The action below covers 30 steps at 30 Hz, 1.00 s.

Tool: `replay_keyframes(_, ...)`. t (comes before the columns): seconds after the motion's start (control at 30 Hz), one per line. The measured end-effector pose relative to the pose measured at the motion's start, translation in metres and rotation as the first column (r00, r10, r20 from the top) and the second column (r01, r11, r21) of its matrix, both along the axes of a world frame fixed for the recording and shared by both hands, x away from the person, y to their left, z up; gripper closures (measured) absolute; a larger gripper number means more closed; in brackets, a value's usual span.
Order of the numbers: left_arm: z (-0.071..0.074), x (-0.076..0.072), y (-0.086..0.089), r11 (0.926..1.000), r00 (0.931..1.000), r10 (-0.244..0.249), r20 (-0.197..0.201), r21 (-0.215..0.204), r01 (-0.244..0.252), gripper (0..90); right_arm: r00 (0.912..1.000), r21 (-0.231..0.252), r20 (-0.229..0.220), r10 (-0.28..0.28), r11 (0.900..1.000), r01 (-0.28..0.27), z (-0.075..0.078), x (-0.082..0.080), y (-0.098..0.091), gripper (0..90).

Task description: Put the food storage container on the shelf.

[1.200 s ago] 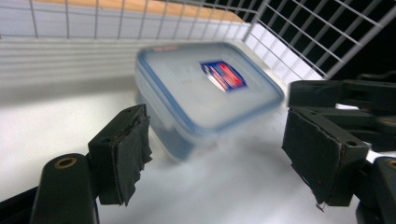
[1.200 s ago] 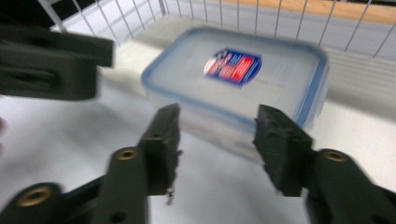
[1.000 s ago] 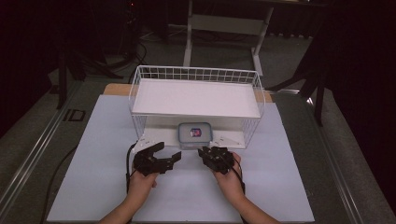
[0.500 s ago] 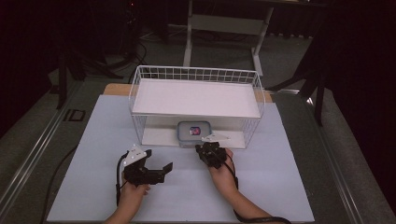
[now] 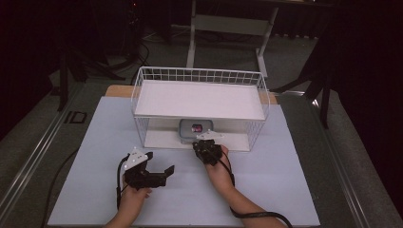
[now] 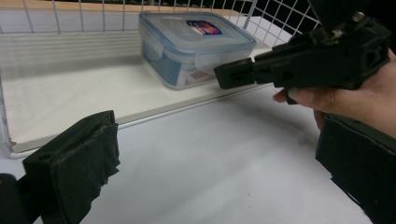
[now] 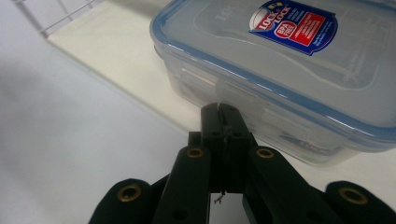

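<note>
The right hand-held gripper (image 7: 219, 109), at the lower centre of its own view, is pointing its jaws, pressed together with nothing between them, at the near side of the plastic box (image 7: 285, 70), tips just short of the side clip. The box is sitting under the wire shelf (image 5: 199, 99) at mid-frame in the high view. At lower left there, the left hand-held gripper (image 5: 159, 167) is hovering over the table (image 5: 294, 190), its jaws having just been opening, now wide and empty.
</note>
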State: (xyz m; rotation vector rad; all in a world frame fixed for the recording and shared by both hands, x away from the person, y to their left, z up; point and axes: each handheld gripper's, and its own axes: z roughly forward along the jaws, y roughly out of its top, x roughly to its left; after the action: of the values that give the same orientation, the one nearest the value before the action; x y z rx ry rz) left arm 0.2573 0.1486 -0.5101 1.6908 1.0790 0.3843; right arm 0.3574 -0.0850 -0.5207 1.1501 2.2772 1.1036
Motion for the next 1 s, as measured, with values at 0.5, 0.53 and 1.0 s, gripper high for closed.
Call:
replay_keyframes(0.5, 0.0, -0.002, 0.0, 0.9998, 0.9999, -0.005, 0.014, 0.021, 0.005, 0.4, 0.9999, -0.012, 0.013, -0.01, 0.9999, 0.01, 0.0, 0.015, 0.011, 89.9)
replay_keyframes(0.53, -0.001, -0.002, -0.001, 0.9997, 0.9999, -0.008, 0.012, 0.022, 0.008, 0.4, 0.9998, -0.011, 0.012, -0.012, 0.9999, 0.012, 0.0, 0.014, 0.012, 89.9)
replay_keyframes(1.0, 0.007, 0.0, -0.008, 0.9947, 0.9936, -0.103, 0.046, 0.01, 0.103, 0.4, 0.9989, 0.067, 0.028, 0.038, 0.997, -0.04, 0.015, -0.02, -0.012, 74.3)
